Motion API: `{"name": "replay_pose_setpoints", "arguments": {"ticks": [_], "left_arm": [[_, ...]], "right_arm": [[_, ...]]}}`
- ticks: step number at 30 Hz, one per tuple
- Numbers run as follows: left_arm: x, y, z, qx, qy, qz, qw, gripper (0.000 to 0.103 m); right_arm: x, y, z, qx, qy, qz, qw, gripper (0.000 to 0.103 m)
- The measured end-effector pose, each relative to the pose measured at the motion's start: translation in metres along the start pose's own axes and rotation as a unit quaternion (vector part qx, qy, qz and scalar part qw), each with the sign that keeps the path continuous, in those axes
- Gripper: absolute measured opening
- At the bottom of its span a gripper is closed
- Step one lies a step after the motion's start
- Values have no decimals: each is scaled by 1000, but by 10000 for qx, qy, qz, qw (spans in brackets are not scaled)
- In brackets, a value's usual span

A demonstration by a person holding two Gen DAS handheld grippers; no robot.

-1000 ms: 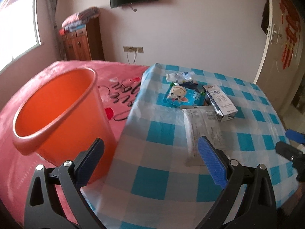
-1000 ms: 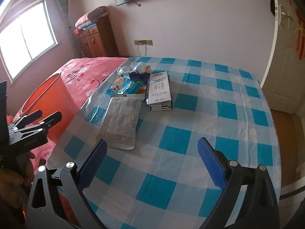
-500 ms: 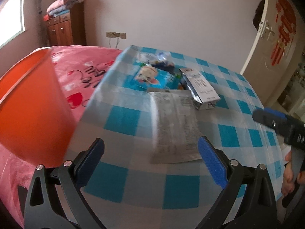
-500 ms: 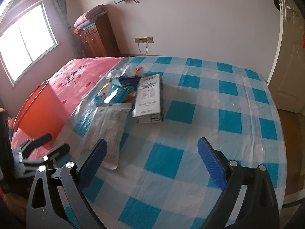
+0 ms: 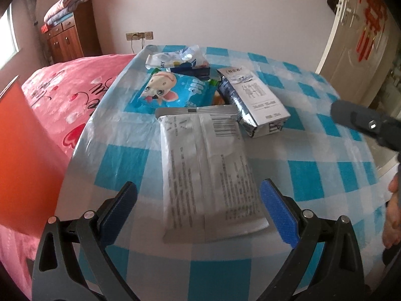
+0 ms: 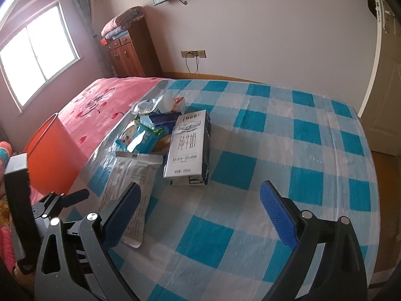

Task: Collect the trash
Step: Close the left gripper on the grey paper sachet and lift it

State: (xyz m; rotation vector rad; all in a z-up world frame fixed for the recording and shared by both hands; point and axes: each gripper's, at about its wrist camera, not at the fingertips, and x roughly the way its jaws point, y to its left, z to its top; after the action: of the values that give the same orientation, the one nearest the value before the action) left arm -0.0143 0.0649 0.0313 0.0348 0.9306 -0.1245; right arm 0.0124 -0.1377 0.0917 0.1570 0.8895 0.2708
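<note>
A flat silver foil pouch [image 5: 210,173] lies on the blue checked tablecloth [image 5: 313,155], its near end between my open left gripper [image 5: 198,210] fingers. Behind it are a milk carton [image 5: 253,105], a blue snack bag with a cartoon dog [image 5: 170,92] and a crumpled clear wrapper [image 5: 175,59]. The orange bucket [image 5: 22,155] stands at the left. My right gripper [image 6: 200,213] is open and empty, just short of the milk carton [image 6: 188,148], with the pouch [image 6: 127,188] by its left finger and the bucket [image 6: 50,155] further left.
A pink bedspread [image 5: 65,92] covers the left side beside the tablecloth. A wooden cabinet [image 6: 127,50] and a window [image 6: 37,60] are at the back left. A white door [image 5: 356,40] is on the right. The right gripper shows at the left wrist view's right edge [image 5: 368,125].
My left gripper has swung right, away from the bucket, and closed in on the foil pouch. My right gripper has moved forward toward the milk carton. Both stay open.
</note>
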Motion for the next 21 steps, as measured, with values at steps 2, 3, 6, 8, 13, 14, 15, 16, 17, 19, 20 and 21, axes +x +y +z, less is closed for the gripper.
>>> {"name": "replay_pose_setpoints", "arguments": {"ticks": [2, 3, 6, 8, 13, 14, 15, 16, 17, 19, 20, 21], "left_arm": [[6, -4, 3, 46, 50, 46, 10000, 99], [10, -6, 5, 72, 98, 84, 9999, 99], [17, -9, 6, 130, 183, 162, 9996, 99], [22, -12, 8, 162, 228, 202, 9994, 99], [28, -14, 11, 174, 234, 347, 9990, 99], [29, -13, 12, 142, 233, 326, 9991, 99], [29, -12, 12, 85, 232, 298, 9993, 99], [30, -11, 13, 43, 230, 279, 9993, 98], [31, -10, 13, -11, 230, 244, 9994, 98], [32, -9, 14, -53, 238, 180, 9995, 95], [33, -8, 14, -84, 259, 133, 9995, 92], [34, -7, 14, -131, 286, 85, 9995, 88]], "right_arm": [[2, -3, 2, 16, -14, 19, 10000, 95], [2, -4, 3, 21, -18, 25, 10000, 95], [5, -8, 5, 28, -32, 31, 10000, 95], [7, -9, 6, 34, -32, 56, 10000, 95], [12, -9, 7, 6, -6, 144, 9999, 95], [14, -8, 8, -20, 11, 166, 9999, 95], [15, -6, 9, -55, 19, 180, 9998, 95], [16, -5, 9, -94, 24, 189, 9998, 95], [18, -2, 10, -149, 31, 202, 9997, 95], [21, 2, 11, -226, 48, 229, 9995, 95], [23, 5, 12, -271, 63, 250, 9993, 95], [25, 8, 12, -302, 76, 270, 9992, 95]]}}
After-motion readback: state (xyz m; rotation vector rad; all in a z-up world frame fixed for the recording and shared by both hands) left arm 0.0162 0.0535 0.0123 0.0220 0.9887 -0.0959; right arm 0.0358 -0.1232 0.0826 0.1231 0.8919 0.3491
